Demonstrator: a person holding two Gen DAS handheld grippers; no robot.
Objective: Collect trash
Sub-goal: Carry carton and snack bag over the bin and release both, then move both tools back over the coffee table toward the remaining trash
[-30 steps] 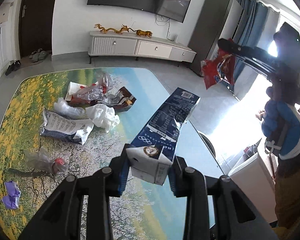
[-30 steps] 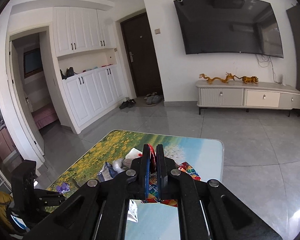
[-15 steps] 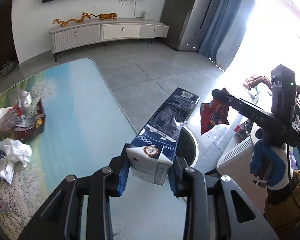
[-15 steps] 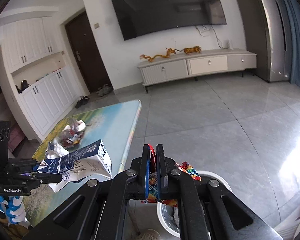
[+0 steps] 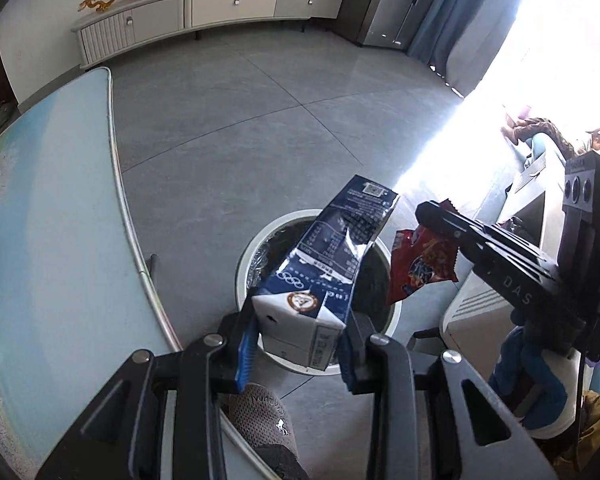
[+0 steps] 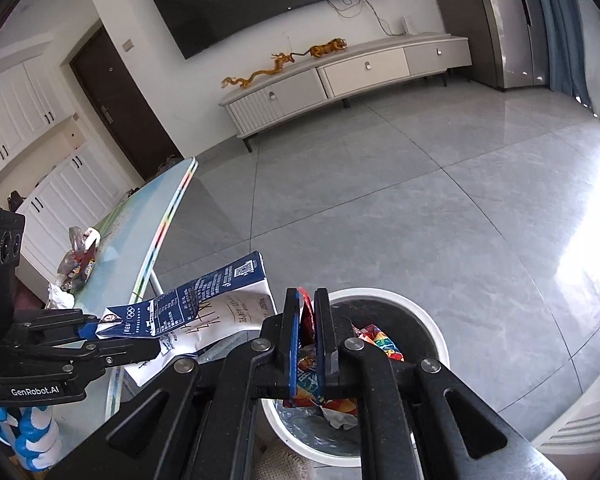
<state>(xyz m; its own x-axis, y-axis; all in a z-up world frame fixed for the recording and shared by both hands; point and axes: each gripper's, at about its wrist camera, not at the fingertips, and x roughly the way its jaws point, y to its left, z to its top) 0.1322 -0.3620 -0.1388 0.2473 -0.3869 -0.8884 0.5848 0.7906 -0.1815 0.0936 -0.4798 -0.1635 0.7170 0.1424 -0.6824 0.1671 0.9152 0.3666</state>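
My left gripper (image 5: 298,320) is shut on a flattened blue and white milk carton (image 5: 324,264) and holds it over the white round trash bin (image 5: 246,256) on the floor. The carton (image 6: 188,308) also shows in the right wrist view, left of the bin (image 6: 428,320). My right gripper (image 6: 308,332) is shut on a red snack wrapper (image 6: 306,364) above the bin's left side. In the left wrist view the wrapper (image 5: 420,268) hangs from the right gripper (image 5: 432,216) over the bin's right rim. Colourful wrappers lie in the bin.
The table with a landscape print (image 5: 48,240) is left of the bin, its edge close by. More trash (image 6: 74,264) lies on its far part. A white appliance (image 5: 480,312) stands right of the bin. A slipper (image 5: 260,416) is below the left gripper. A TV cabinet (image 6: 340,76) stands far off.
Both grippers have swung from over the table to above the bin and tilted down. The carton and the wrapper stay gripped.
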